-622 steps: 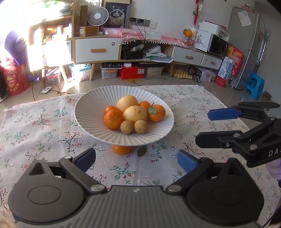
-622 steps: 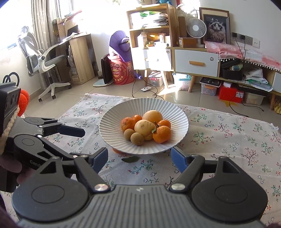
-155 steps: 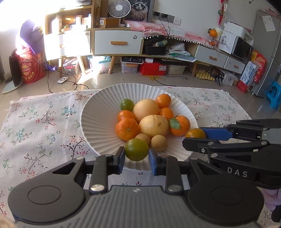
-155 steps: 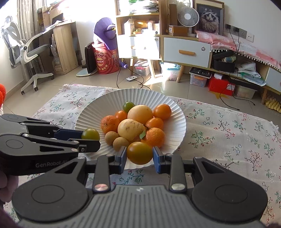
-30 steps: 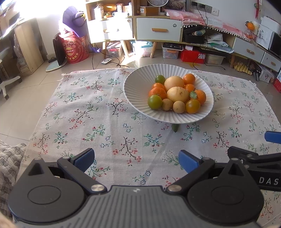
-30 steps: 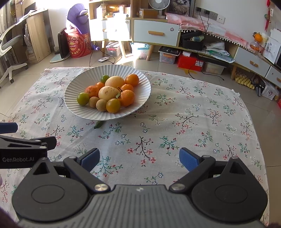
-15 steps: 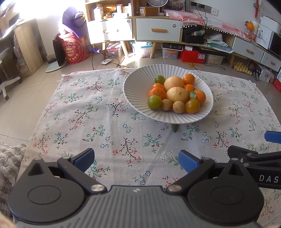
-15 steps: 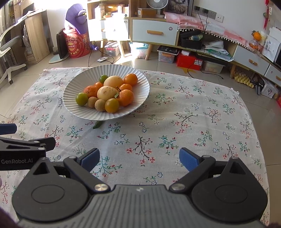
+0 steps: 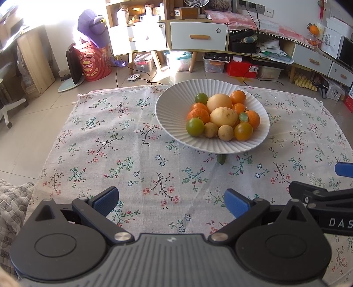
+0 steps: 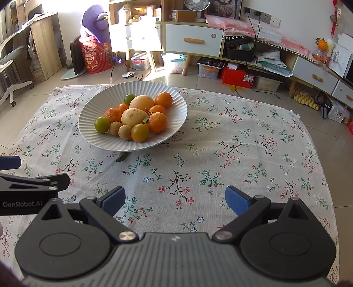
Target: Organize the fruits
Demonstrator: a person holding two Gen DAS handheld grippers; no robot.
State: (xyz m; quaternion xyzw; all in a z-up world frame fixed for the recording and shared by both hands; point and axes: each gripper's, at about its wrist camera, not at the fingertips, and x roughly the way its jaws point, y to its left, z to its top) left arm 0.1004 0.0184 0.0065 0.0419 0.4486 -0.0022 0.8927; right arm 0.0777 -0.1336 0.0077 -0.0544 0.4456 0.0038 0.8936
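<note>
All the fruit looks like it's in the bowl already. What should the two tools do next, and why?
Probably just set both down and stop. The left tool and right tool are open and hold nothing, and every fruit in view sits in the bowl. Only a small green leaf lies on the cloth, beside the bowl's base.

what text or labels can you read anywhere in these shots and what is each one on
"GenRobot.AI" on the side of the left gripper, seen from the right wrist view.
"DAS", cut off by the frame edge, on the side of the right gripper, seen from the left wrist view.
"5009" on a small label on the cardboard box on the shelf.
Chinese characters on the red tub on the floor: too blurred to read.
</note>
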